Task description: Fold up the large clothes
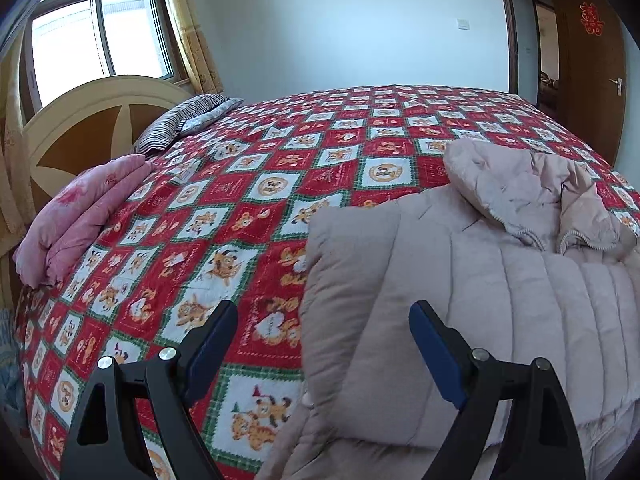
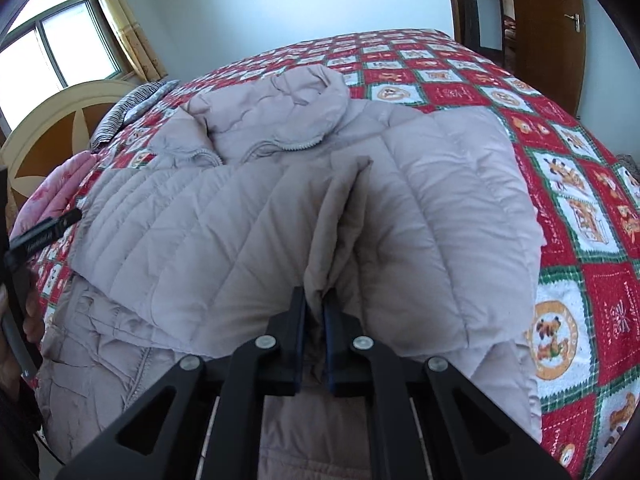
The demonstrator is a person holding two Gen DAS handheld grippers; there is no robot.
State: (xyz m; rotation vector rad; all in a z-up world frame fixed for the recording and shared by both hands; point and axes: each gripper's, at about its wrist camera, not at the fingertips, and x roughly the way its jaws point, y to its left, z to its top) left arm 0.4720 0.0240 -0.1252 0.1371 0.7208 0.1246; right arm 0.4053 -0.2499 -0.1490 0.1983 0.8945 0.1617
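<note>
A pale pink quilted hooded jacket (image 2: 420, 208) lies on the bed, its hood (image 2: 280, 112) toward the far side. It also shows in the left wrist view (image 1: 500, 280). My right gripper (image 2: 315, 312) is shut on a raised fold of the jacket's fabric near its front middle. My left gripper (image 1: 324, 324) is open and empty, held above the jacket's left edge, with a folded sleeve panel (image 1: 360, 300) between its fingers. The left gripper's tip also shows in the right wrist view (image 2: 44, 232) at the far left.
The bed has a red, white and green cartoon-check blanket (image 1: 240, 200). A folded pink quilt (image 1: 80, 220) and a striped pillow (image 1: 180, 124) lie by the headboard (image 1: 80, 128). A window (image 1: 92, 36) is at the left, a wooden door (image 1: 588, 60) at the right.
</note>
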